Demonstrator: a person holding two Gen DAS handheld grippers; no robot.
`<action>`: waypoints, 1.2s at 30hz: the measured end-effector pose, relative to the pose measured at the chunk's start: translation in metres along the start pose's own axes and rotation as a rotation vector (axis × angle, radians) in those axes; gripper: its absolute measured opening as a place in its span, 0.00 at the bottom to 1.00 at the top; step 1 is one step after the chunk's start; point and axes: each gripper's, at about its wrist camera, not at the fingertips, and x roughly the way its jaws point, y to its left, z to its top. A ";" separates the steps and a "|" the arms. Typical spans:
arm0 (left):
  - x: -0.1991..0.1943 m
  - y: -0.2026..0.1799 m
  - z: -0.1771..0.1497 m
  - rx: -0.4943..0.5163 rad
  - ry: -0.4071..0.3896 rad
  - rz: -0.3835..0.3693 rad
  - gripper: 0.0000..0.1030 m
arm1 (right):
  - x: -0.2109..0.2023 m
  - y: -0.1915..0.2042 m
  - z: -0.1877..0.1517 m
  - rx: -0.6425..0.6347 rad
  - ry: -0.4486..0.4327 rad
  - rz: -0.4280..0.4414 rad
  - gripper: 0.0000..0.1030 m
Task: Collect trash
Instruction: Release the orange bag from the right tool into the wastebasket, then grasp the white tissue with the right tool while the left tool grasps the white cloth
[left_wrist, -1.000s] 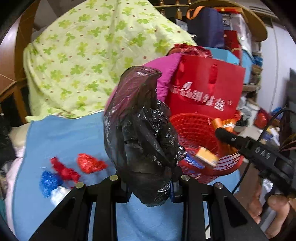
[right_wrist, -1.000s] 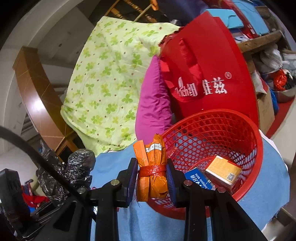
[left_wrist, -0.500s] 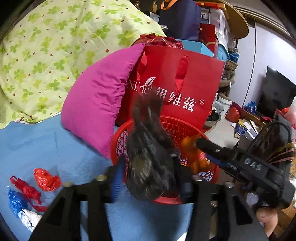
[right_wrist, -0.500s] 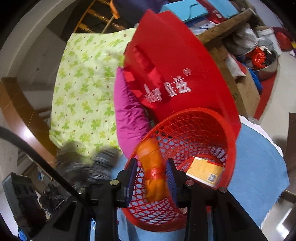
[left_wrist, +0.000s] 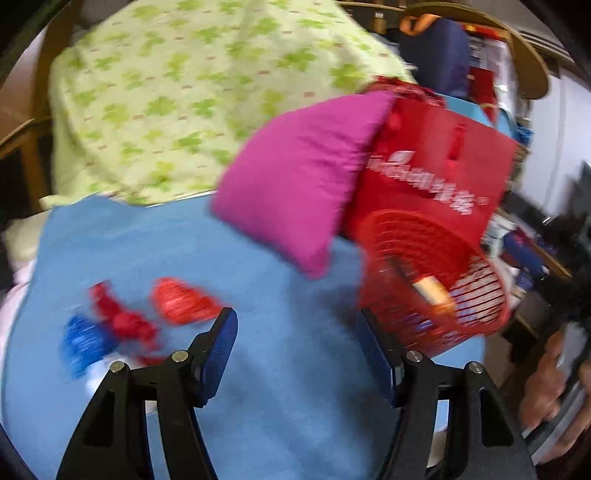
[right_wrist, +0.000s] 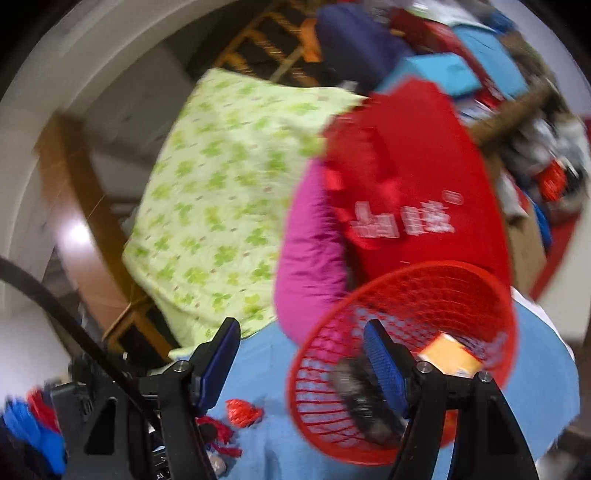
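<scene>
The left tool (left_wrist: 297, 341) is a black, angular frame of flat struts with triangular cut-outs, its two fingers faced with dark blue pads (left_wrist: 221, 349). Round silver screw heads sit at the pivots, two on each side. The right tool (right_wrist: 301, 354) is built the same way: black struts, blue ribbed pads (right_wrist: 384, 363), silver screws. A thick black cable (right_wrist: 55, 306) curves across the left of the right wrist view. At the lower right of the left wrist view a blurred hand (left_wrist: 546, 387) grips a dark handle.

The left gripper (left_wrist: 297, 343) no longer clamps the black plastic bag (right_wrist: 364, 402), which now lies in the red basket (right_wrist: 480, 280). The right gripper (right_wrist: 301, 356), jaws opening, has let go of its orange bundle.
</scene>
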 end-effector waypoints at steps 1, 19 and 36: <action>-0.006 0.014 -0.007 -0.007 -0.006 0.040 0.67 | 0.003 0.012 -0.005 -0.026 0.011 0.029 0.71; -0.047 0.218 -0.097 -0.323 -0.013 0.445 0.69 | 0.097 0.115 -0.104 -0.168 0.363 0.161 0.71; -0.035 0.252 -0.113 -0.422 0.074 0.392 0.69 | 0.207 0.176 -0.234 -0.357 0.797 0.172 0.64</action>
